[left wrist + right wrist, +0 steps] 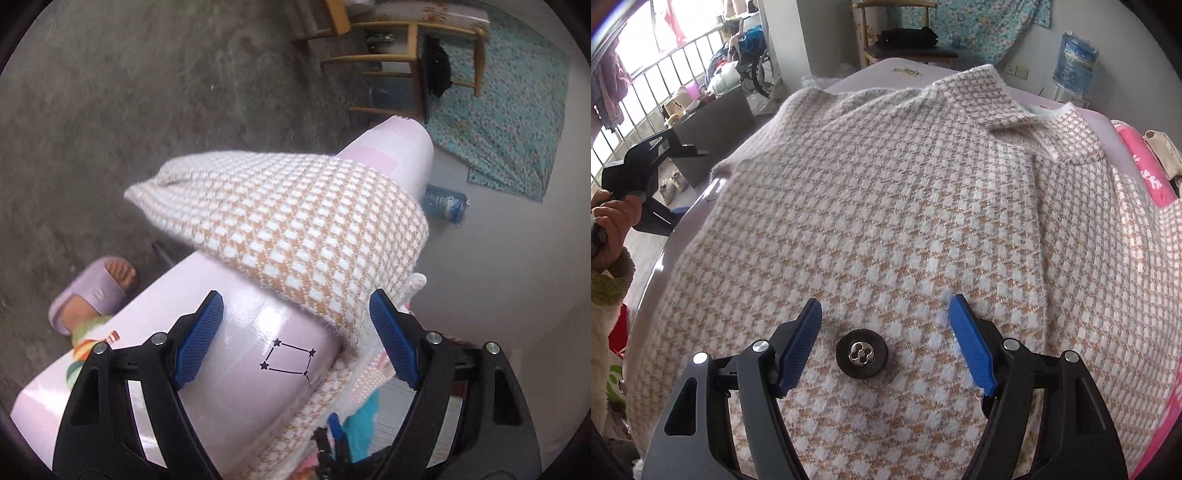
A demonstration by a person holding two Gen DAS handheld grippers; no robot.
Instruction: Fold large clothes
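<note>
Across the pink table [1106, 122] lies the garment I am working on, a large knitted sweater [886, 206] in a tan-and-white check, spread nearly flat with its collar [1027, 114] at the far end. From the right wrist camera my right gripper [884, 343] hangs just over the near part of the knit, jaws standing well apart with nothing clamped between them; a round black button [862, 353] sewn to the cloth sits between the blue pads [799, 347], clear of both. At the left edge of that view I see my left hand [613, 221] holding the other tool off the table's side.

From the left wrist camera my left gripper [295, 339] is wide open and empty, its pads [199, 339] over bare glossy tabletop [236, 369] with a small star drawing [288, 360]. A folded sleeve or corner of the sweater [295, 221] lies ahead of the fingers, draping over the table edge to the right. Below the table I see a foot in a lilac slipper [92, 291] on the grey floor [147, 110], and a wooden chair [406, 55] beyond.
</note>
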